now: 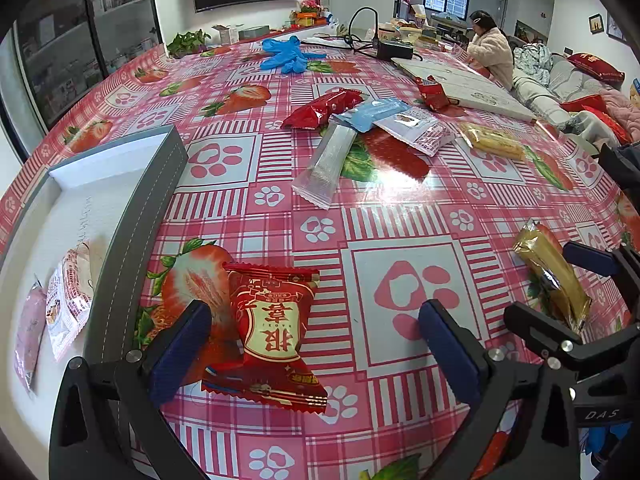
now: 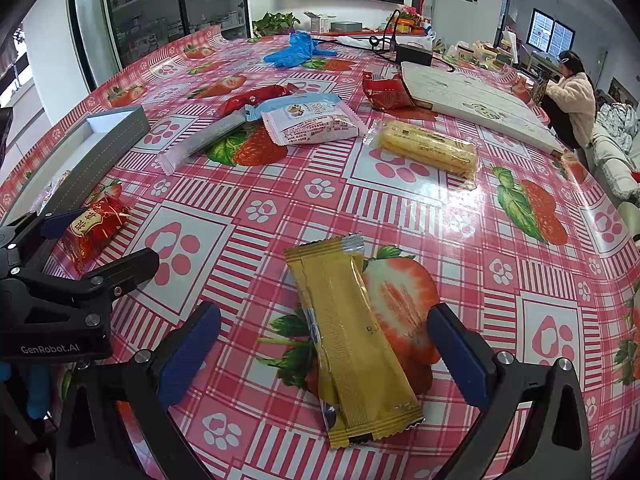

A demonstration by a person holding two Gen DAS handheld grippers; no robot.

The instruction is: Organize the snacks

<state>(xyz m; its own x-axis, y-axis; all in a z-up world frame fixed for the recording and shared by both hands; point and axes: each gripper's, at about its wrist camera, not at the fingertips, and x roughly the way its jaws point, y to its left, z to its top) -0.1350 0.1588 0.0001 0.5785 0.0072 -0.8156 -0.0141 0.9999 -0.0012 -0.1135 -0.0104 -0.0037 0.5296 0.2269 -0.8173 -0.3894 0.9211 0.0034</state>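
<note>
Left fingers (image 1: pixel 180 354) spread, grey box (image 1: pixel 132 216) holding two snack packets (image 1: pixel 66 304)

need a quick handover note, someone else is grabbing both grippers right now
Left gripper: open, straddling the red packet, nothing gripped.
Right gripper: open, straddling the gold packet, nothing gripped.
Grey box sits at the left; two packets already lie inside.
Left to do: both straddled packets, plus the pile mid-table, the yellow roll and a red wrapper by the white board.
</note>
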